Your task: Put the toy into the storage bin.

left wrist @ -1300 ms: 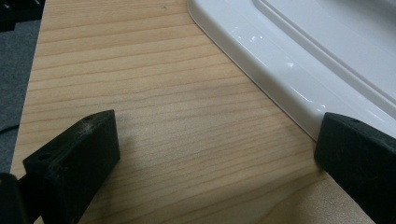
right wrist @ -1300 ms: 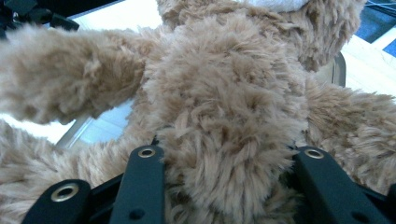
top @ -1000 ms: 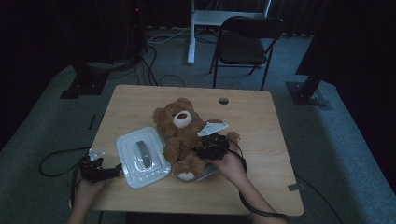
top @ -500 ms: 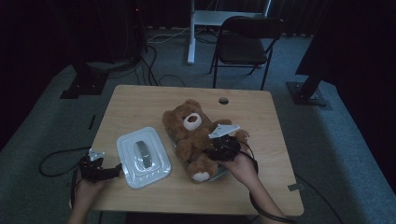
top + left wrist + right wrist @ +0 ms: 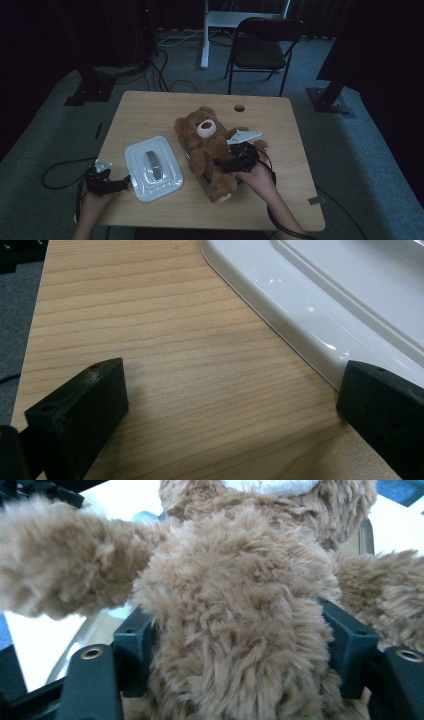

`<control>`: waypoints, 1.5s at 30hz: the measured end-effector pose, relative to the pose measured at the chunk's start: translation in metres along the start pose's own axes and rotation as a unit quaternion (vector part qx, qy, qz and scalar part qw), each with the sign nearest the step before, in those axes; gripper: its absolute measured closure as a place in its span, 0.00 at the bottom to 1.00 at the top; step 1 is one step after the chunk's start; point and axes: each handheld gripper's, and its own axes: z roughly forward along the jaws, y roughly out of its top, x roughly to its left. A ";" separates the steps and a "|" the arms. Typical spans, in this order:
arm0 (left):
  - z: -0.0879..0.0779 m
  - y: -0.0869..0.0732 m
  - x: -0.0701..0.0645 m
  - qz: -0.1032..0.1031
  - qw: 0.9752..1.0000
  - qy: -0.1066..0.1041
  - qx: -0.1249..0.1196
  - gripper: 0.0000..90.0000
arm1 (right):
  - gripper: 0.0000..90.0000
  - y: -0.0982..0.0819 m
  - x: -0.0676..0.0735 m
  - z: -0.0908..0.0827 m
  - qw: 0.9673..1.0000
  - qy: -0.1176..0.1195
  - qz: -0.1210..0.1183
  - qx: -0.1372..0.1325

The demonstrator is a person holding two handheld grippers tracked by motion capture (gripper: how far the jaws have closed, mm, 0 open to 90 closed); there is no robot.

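Observation:
A brown teddy bear (image 5: 207,145) lies on its back in the middle of the wooden table (image 5: 150,115), resting on what looks like a clear box (image 5: 199,176). My right gripper (image 5: 220,165) reaches in from the right at the bear's belly. In the right gripper view its jaws stand wide on either side of the furry torso (image 5: 235,630); they have just been opening and I see no squeeze. A white lid (image 5: 152,167) lies left of the bear. My left gripper (image 5: 125,181) rests open at the lid's near left corner, its jaws (image 5: 235,390) wide over bare wood beside the lid's rim (image 5: 320,295).
A round cable hole (image 5: 239,107) sits near the table's far edge. A black folding chair (image 5: 260,45) stands behind the table, and cables trail over the carpet at the left. Bare wood lies right of the bear and along the front edge.
The bear and my right gripper shifted a little to the right, away from the lid. The left gripper has stayed put.

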 end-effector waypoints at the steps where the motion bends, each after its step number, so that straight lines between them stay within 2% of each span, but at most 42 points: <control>1: 0.000 0.000 0.000 0.000 1.000 0.000 0.000 0.01 | 0.30 0.000 0.000 0.000 1.000 0.000 0.000 0.000; 3: 0.000 0.000 0.000 0.000 1.000 0.000 0.000 0.01 | 0.26 0.004 0.001 -0.002 1.000 0.005 0.009 -0.003; 6: 0.000 0.000 0.000 0.000 1.000 0.000 0.001 0.01 | 0.25 0.007 0.000 -0.004 1.000 0.005 0.020 -0.011; 7: 0.000 0.000 0.000 0.000 1.000 0.000 0.000 0.01 | 0.25 0.011 -0.003 -0.007 0.999 0.011 0.032 -0.025; 9: 0.000 0.000 0.000 0.000 1.000 0.000 0.001 0.01 | 0.23 0.014 -0.005 -0.008 0.999 0.014 0.039 -0.030; 11: 0.000 0.000 0.000 0.000 1.000 0.000 0.001 0.01 | 0.23 0.018 -0.006 -0.010 0.998 0.013 0.047 -0.039; 13: 0.000 0.000 0.000 -0.001 1.000 0.000 -0.001 0.01 | 0.18 0.023 -0.009 -0.012 0.997 0.011 0.054 -0.050; 16: 0.000 0.000 0.000 0.000 1.000 0.000 0.000 0.01 | 0.14 0.032 -0.010 -0.015 0.996 -0.009 0.059 -0.062; 20: 0.000 0.000 0.000 0.000 1.000 0.000 0.000 0.01 | 0.13 0.038 -0.012 -0.017 0.995 -0.006 0.066 -0.070; 21: 0.000 0.000 0.000 0.000 1.000 0.000 0.000 0.01 | 0.13 0.046 -0.014 -0.018 0.995 0.000 0.070 -0.077; 27: 0.000 0.000 0.000 0.000 1.000 0.000 0.000 0.01 | 0.15 0.065 -0.017 -0.011 0.994 0.016 0.074 -0.080; 36: 0.000 0.000 0.000 0.000 1.000 0.000 0.000 0.01 | 0.15 0.087 -0.020 0.004 0.993 0.020 0.080 -0.081; 41: 0.000 0.000 0.000 0.000 1.000 0.000 0.000 0.01 | 0.15 0.096 -0.022 0.019 0.995 0.020 0.078 -0.063; 45: 0.000 0.000 0.000 0.000 1.000 0.000 0.000 0.01 | 0.15 0.104 -0.024 0.029 0.995 0.018 0.083 -0.060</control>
